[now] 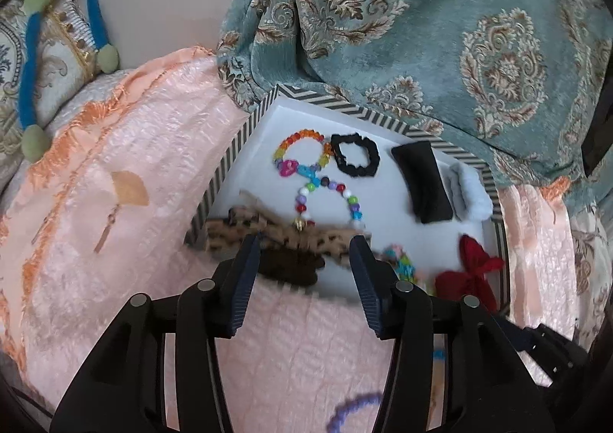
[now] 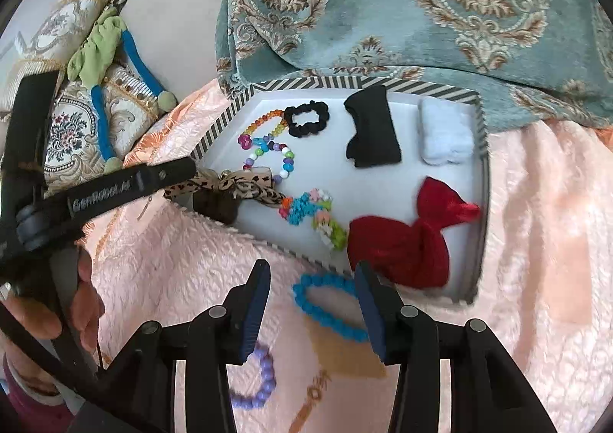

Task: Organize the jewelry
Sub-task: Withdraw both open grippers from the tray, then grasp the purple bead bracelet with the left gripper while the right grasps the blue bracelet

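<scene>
A white tray with a striped rim [image 1: 245,134] [image 2: 214,134] lies on a pink bedspread. It holds two rainbow bead bracelets [image 1: 302,157] [image 2: 268,141], a black scrunchie [image 1: 354,156] [image 2: 306,118], a black cloth [image 1: 425,180] [image 2: 373,134], a white cloth [image 1: 471,191] [image 2: 444,134], a red bow [image 1: 475,272] [image 2: 406,241] and a flower bracelet [image 2: 314,214]. My left gripper [image 1: 304,249] [image 2: 191,172] is open over a leopard-print bow [image 1: 276,230] [image 2: 237,186] at the tray's near-left edge. My right gripper [image 2: 312,279] is open around a blue bead bracelet [image 2: 329,302] on the bedspread.
A purple bead bracelet [image 2: 256,383] [image 1: 352,410] lies on the bedspread near me. A teal patterned blanket [image 1: 440,30] [image 2: 421,4] is heaped behind the tray. A patterned cushion and a green-and-blue fabric toy [image 1: 30,61] [image 2: 103,61] lie at the left.
</scene>
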The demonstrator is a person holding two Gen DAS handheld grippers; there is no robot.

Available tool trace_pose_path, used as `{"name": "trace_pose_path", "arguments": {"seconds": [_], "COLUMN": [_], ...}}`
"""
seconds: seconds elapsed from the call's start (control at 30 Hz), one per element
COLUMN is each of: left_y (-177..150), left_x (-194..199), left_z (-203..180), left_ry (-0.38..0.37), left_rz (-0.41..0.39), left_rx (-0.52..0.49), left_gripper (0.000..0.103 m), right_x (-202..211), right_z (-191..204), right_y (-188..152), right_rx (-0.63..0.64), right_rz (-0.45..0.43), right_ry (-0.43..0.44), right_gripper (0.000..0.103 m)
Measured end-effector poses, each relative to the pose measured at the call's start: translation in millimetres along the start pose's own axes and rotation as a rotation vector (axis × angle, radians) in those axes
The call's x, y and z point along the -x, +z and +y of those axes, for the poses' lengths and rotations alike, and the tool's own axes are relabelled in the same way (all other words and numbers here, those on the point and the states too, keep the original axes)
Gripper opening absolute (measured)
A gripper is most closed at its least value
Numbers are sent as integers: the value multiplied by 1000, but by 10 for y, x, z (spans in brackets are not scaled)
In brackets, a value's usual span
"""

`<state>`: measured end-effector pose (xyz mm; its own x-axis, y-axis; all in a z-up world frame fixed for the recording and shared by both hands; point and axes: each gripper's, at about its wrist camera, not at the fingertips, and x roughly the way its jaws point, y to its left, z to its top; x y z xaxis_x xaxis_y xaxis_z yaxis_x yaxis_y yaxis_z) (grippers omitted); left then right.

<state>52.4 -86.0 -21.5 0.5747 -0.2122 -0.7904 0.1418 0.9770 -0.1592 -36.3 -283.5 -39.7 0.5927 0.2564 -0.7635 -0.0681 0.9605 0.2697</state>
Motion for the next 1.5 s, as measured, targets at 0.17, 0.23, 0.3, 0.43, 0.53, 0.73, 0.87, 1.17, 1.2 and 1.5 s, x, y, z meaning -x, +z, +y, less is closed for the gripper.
{"name": "trace_pose_path", "arguments": {"seconds": [0.17,0.23,0.3,0.43,0.53,0.73,0.87,1.17,1.2,1.5], "left_y": [-249,-357,-443,-583,-669,-826,-906,-1052,-1078,-1226], "left_x": [182,258,314,406,475,566,578,514,495,260], "left_z": [-48,-62,-69,-84,-109,-162,-182,-65,-46,-48], "left_ry": [28,35,37,47,60,71,73,-4,-18,-91], "left_rz": [-27,-37,-43,-53,-68,-87,-83,-10,5,137], "left_rx": [-40,-49,-51,-56,-65,-88,-101,-76,-70,-57], "left_gripper": [48,48,49,49,50,52,52,55,58,59], "right_x": [142,210,278,385,451,508,538,492,467,127], "right_z": [24,44,73,141,177,218,224,32,-9,-359], "right_y": [-112,-164,-219,-308,-371,-452,-505,-646,-658,-562], "right_rx": [2,1,-1,8,10,17,21,-2,-9,-85], "right_rz": [-10,-22,-41,-56,-70,-72,-73,-52,-45,-20], "right_ry": [-16,-15,-13,-16,-24,-36,-38,-65,-74,-98], "right_gripper": [45,53,58,58,58,58,58,58,58,58]}}
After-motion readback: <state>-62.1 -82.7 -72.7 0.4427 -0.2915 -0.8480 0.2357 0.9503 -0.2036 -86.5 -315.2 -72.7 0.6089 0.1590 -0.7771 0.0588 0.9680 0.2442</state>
